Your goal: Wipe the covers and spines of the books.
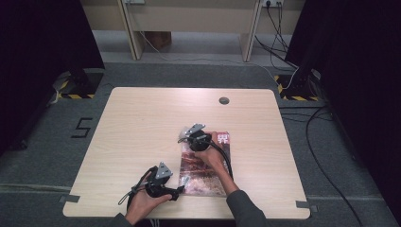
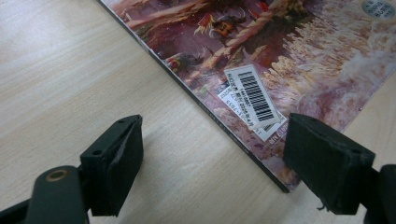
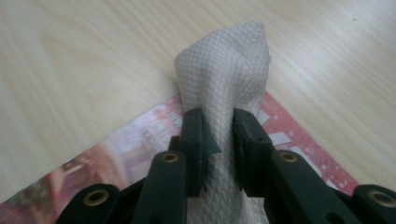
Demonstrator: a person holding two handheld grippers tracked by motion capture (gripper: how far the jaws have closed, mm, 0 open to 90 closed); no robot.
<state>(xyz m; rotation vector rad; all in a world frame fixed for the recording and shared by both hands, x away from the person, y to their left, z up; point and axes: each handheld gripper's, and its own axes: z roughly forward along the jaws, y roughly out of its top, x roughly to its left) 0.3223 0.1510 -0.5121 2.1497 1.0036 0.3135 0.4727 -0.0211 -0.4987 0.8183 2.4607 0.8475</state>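
Observation:
A glossy magazine (image 1: 204, 165) with a reddish cover lies flat on the wooden table (image 1: 142, 127), right of centre near the front. My right gripper (image 1: 187, 136) is shut on a bunched white paper towel (image 3: 224, 88) and rests it on the magazine's far left corner (image 3: 140, 140). My left gripper (image 1: 182, 188) sits at the magazine's near left corner, jaws open. In the left gripper view the barcode label (image 2: 254, 95) and the magazine's spine edge (image 2: 201, 109) lie between the two open pads (image 2: 119, 163), which touch nothing.
A round cable hole (image 1: 224, 100) marks the table's far side. Cables (image 1: 321, 142) trail over the floor to the right. Black curtains stand on both sides, and pale furniture legs (image 1: 135, 38) rise behind the table.

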